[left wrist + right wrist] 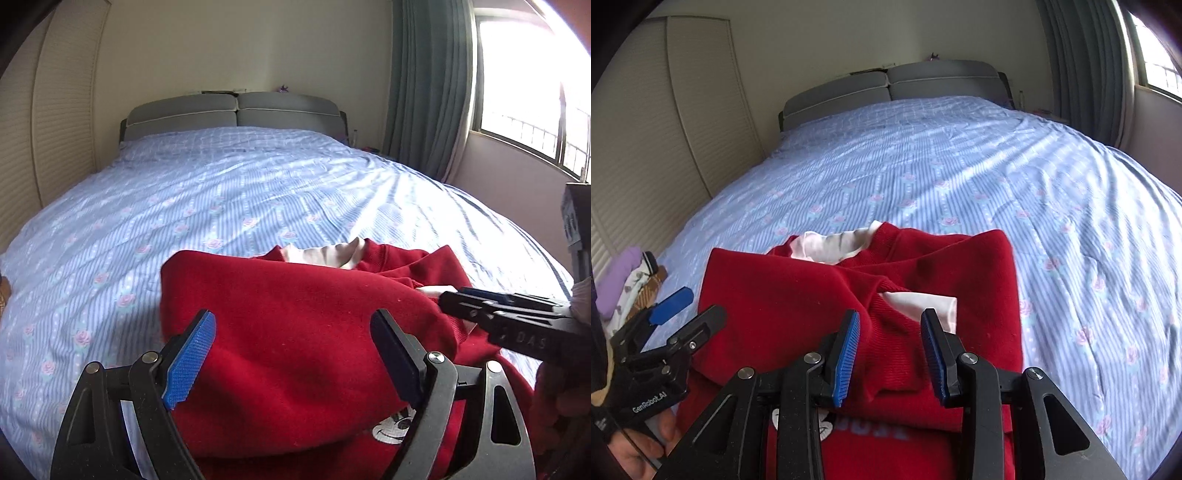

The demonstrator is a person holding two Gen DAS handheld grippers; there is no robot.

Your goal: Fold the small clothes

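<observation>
A red sweatshirt [295, 332] with a white collar lining lies partly folded on the blue floral bedspread [184, 206]; it also shows in the right wrist view [812, 295]. A cartoon print shows at its near edge [391, 428]. My left gripper [291, 354] is open, its jaws wide apart just above the folded left part. My right gripper [890, 350] is open, hovering over the red cuff and white lining [923, 302]. Each gripper shows in the other's view: the right one [458, 301] and the left one [694, 306].
A small pile of clothes [628, 288], purple, white and brown, lies at the bed's left edge. The grey headboard [236, 110] stands at the far end. Closet doors [683, 129] run along the left, green curtains [428, 92] and a window on the right.
</observation>
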